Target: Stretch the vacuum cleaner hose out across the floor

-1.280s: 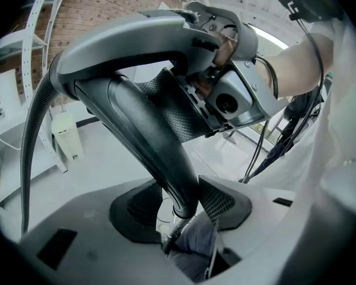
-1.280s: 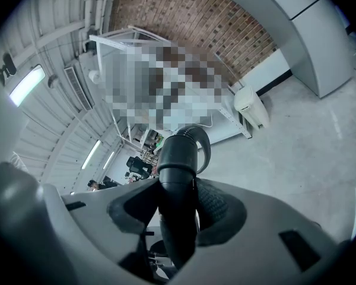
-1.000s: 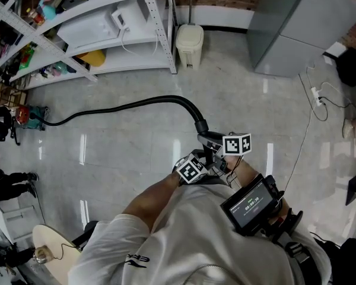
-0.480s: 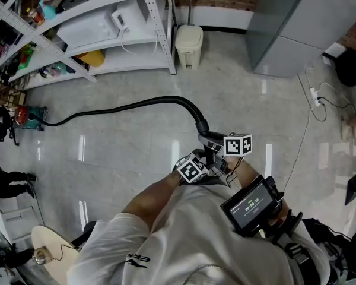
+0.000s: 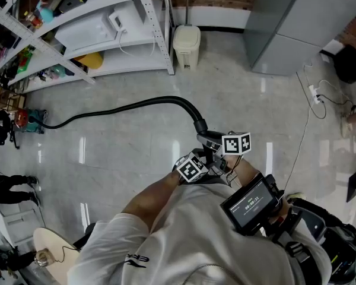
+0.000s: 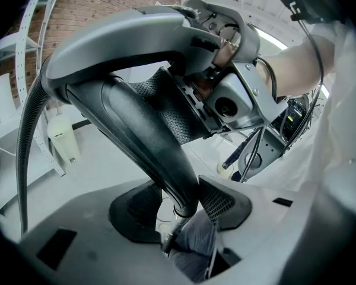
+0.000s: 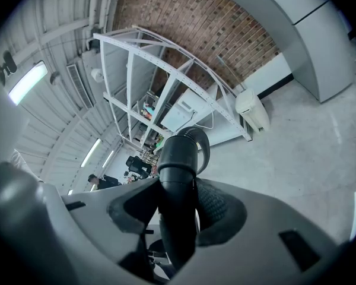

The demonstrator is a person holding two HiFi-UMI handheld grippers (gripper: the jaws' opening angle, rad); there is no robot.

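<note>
Glossy grey floor [image 5: 124, 159], white metal shelving [image 5: 107, 37] beyond; long black ribbed vacuum hose [image 5: 130, 107] lies curved between; left claw [image 6: 184, 209] clamps its grey-and-black plastic handle [image 6: 136, 111], right claw [image 7: 178, 209] its black cuff [image 7: 179, 159]; hard tug (little slack, prob.) could slip either grip.

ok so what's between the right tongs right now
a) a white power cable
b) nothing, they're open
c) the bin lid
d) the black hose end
d: in the right gripper view the right tongs are closed on the black hose end, which stands up between the two pads.
</note>
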